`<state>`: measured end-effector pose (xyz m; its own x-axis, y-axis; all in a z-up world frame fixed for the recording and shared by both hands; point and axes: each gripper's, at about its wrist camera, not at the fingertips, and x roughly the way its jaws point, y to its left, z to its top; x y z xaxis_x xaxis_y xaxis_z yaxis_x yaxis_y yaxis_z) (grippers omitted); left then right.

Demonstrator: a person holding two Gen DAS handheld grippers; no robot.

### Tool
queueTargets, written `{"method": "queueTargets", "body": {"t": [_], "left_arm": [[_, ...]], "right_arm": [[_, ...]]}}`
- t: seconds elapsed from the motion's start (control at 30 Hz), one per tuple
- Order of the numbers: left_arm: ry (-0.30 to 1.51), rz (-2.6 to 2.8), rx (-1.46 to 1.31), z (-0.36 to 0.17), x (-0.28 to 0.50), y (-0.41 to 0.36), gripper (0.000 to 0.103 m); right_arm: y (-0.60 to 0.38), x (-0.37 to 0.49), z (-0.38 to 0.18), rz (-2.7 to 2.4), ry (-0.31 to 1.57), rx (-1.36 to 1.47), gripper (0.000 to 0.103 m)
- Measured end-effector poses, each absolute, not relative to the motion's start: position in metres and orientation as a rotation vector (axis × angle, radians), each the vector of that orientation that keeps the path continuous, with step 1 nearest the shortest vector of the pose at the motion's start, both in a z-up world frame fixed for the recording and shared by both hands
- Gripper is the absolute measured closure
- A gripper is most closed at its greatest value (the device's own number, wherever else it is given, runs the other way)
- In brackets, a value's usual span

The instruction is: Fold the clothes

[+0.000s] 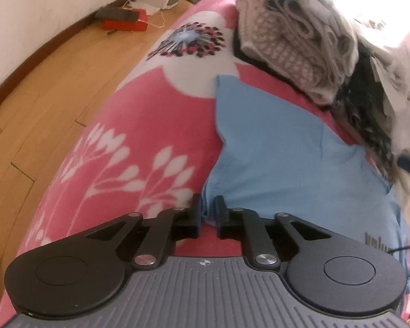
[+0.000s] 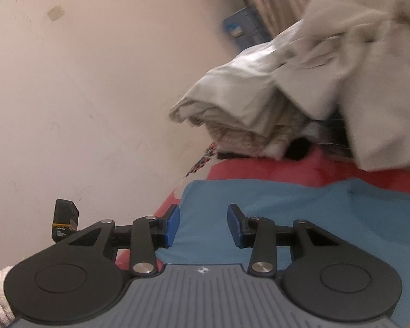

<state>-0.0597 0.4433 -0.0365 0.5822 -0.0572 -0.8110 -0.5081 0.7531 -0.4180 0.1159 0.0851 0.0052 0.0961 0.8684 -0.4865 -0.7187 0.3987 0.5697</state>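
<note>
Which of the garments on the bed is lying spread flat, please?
The light blue shirt, spread on the pink blanket; the beige knit and pale clothes sit heaped behind it.

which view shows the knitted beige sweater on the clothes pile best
The left wrist view: the knitted beige sweater lies on top of the pile, its waffle texture and folds clear. In the right wrist view it is only a thin fuzzy strip peeking out under a cream garment.

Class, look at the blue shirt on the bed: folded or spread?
Folded, at least partly: the blue shirt shows a straight side edge and layered panels on the pink blanket.
</note>
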Motion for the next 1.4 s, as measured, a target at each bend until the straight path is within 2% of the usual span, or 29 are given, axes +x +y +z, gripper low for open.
{"method": "queueTargets", "body": {"t": [0.1, 0.23, 0.43, 0.6, 0.7, 0.8, 0.93, 1.03, 1.23, 1.4], "left_arm": [[0.884, 0.332, -0.791, -0.036, -0.072, 0.456, 0.078], [0.818, 0.472, -0.763, -0.020, -0.085, 0.461, 0.078], [0.801, 0.341, -0.471, 0.008, -0.020, 0.411, 0.074], [0.875, 0.382, -0.141, -0.029, 0.044, 0.380, 0.073], [0.858, 0.467, -0.085, -0.026, 0.046, 0.377, 0.074], [0.803, 0.440, -0.063, 0.001, 0.025, 0.358, 0.074], [0.810, 0.241, 0.086, 0.043, -0.027, 0.294, 0.072], [0.882, 0.009, 0.096, 0.053, -0.075, 0.240, 0.072], [1.078, -0.376, -0.024, 0.013, -0.156, 0.157, 0.072], [1.249, -0.440, -0.043, -0.041, -0.212, 0.142, 0.072]], "right_arm": [[0.041, 0.112, 0.019, 1.113, 0.851, 0.257, 0.061], [-0.021, 0.098, 0.036, 1.015, 0.823, 0.362, 0.064], [-0.120, 0.053, 0.054, 0.837, 0.789, 0.474, 0.068], [-0.213, -0.003, 0.072, 0.624, 0.745, 0.450, 0.068], [-0.258, -0.034, 0.076, 0.527, 0.744, 0.441, 0.068], [-0.277, -0.052, 0.067, 0.514, 0.783, 0.431, 0.068], [-0.258, -0.054, 0.040, 0.601, 0.906, 0.345, 0.068], [-0.214, -0.051, 0.016, 0.721, 0.976, 0.194, 0.074], [-0.134, -0.088, -0.027, 0.878, 1.005, -0.179, 0.078], [-0.168, -0.151, -0.053, 0.825, 1.287, -0.099, 0.080]]}}
